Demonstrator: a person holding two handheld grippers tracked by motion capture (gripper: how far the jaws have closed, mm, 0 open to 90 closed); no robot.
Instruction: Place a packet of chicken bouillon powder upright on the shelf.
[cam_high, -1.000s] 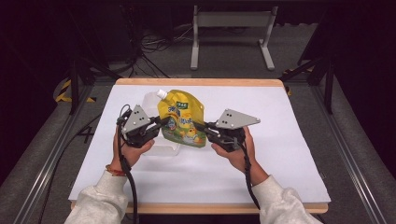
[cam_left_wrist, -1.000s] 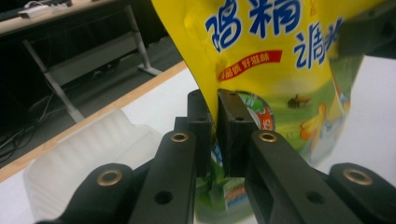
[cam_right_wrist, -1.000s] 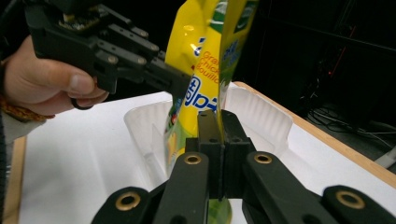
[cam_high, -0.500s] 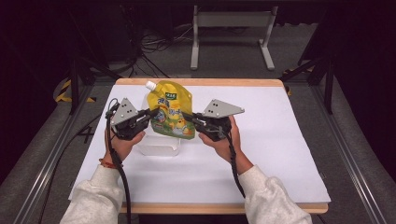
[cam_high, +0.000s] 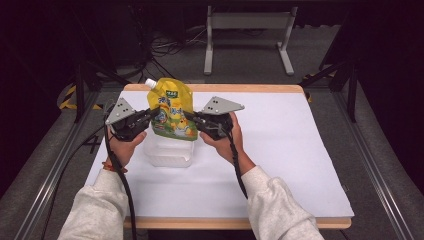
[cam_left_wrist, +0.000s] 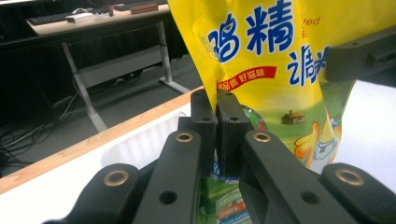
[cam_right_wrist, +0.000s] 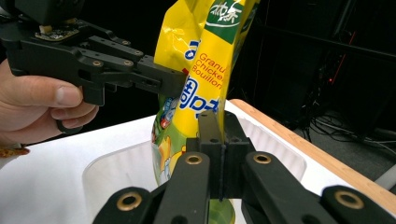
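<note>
Two claws, left claw (cam_high: 150, 116) and right claw (cam_high: 194, 120), clamp yellow pouch (cam_high: 172, 111) upright above clear tub (cam_high: 167, 152).

The yellow bag (cam_high: 171, 110) is farther to the left on the table and a bit farther from the person than it was a second ago. The left gripper (cam_high: 148, 116) and the right gripper (cam_high: 193, 119) have moved that way with it. The bag now hangs over the clear tub (cam_high: 168, 152).
</note>
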